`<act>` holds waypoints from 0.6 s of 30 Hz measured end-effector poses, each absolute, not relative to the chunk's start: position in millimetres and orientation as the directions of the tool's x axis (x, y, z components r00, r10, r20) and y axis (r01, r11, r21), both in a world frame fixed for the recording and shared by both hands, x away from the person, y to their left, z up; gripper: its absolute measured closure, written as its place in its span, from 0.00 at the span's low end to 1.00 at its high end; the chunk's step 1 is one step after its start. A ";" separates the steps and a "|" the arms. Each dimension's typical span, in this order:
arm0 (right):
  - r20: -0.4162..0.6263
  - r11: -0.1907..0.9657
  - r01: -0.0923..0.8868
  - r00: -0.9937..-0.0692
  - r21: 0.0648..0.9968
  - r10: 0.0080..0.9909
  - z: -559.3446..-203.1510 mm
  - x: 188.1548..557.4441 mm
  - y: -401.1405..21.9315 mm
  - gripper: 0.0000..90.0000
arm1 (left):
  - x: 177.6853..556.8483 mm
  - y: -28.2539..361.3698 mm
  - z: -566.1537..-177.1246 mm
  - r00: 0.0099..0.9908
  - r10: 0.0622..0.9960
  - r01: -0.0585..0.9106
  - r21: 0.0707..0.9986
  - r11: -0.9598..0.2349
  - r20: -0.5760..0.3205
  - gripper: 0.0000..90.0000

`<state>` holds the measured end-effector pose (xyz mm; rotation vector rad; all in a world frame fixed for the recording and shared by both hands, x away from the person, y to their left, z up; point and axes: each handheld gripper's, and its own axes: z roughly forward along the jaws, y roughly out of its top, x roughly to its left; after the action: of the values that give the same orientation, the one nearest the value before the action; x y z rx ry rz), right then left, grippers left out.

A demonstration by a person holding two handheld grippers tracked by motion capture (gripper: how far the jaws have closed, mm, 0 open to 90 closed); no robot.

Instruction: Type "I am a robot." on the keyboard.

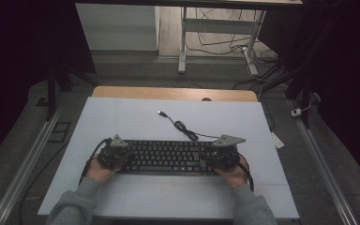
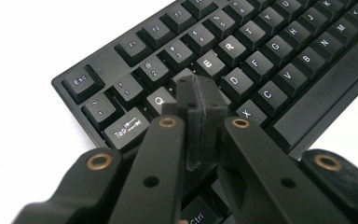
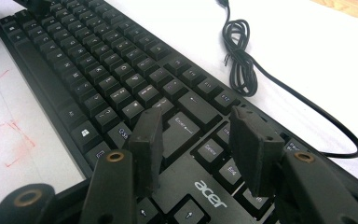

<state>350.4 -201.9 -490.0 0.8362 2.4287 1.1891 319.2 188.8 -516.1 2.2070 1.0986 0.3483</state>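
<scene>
A black keyboard lies across the middle of the white tabletop, its cable coiled behind it. My left gripper hovers over the keyboard's left end. In the left gripper view its pads are pressed together over the W key area, next to Q, with nothing between them. My right gripper is over the keyboard's right end. In the right gripper view its fingers stand apart above the Enter key and the acer logo.
The USB plug rests on the white board behind the keyboard. A red square mark is drawn on the table beside the keyboard. A wooden desk edge runs along the back, with a table frame beyond.
</scene>
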 end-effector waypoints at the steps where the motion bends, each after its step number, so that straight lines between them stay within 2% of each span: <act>1: -0.020 0.485 0.366 -0.782 0.794 0.623 -490.0 350.4 -201.9 0.61 | 319.4 188.8 -516.3 0.615 0.787 0.618 0.648 -0.445 -0.045 0.99; 18: -0.022 0.486 0.365 -0.782 0.794 0.623 -490.0 350.3 -201.5 0.61 | 319.4 187.6 -517.6 0.620 0.783 0.615 0.651 -0.445 -0.051 0.99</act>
<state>350.3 -201.5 -490.0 0.8345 2.4290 1.1877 319.4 187.6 -517.6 2.2040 1.0917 0.3403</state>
